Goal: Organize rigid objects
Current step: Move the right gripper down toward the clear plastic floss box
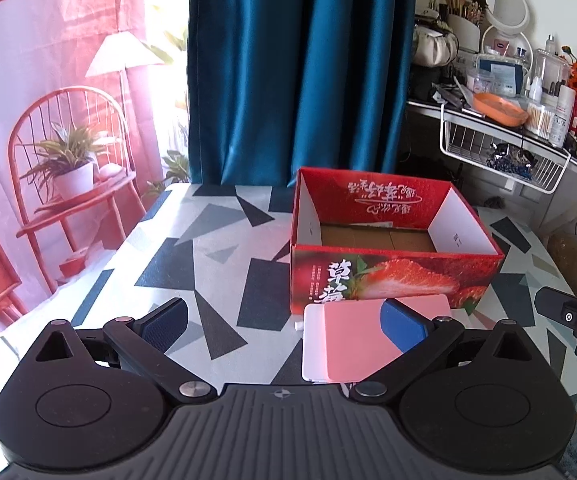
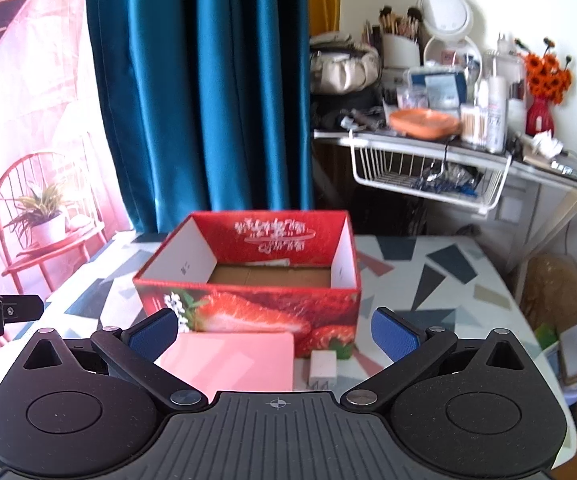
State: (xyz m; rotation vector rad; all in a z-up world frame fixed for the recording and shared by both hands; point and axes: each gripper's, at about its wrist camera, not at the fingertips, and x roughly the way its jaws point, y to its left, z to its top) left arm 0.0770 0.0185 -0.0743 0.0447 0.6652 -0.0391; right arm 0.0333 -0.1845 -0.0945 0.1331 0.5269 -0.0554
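Observation:
A red strawberry-print cardboard box [image 1: 392, 280] [image 2: 248, 304] stands open on the patterned table, with only a brown cardboard floor showing inside. A flat pink case [image 1: 360, 340] [image 2: 232, 364] lies on the table just in front of the box. A small white block [image 2: 322, 366] sits to the right of the case. My left gripper [image 1: 284, 320] is open, and its right finger hangs over the pink case. My right gripper [image 2: 274, 332] is open too, above the case and the block, holding nothing.
The table [image 1: 192, 264] has a grey, black and white geometric top. A teal curtain [image 1: 300, 68] hangs behind it. A cluttered white vanity shelf [image 2: 448, 148] with a wire basket stands at the back right. The right gripper's body [image 1: 576, 316] shows at the left view's right edge.

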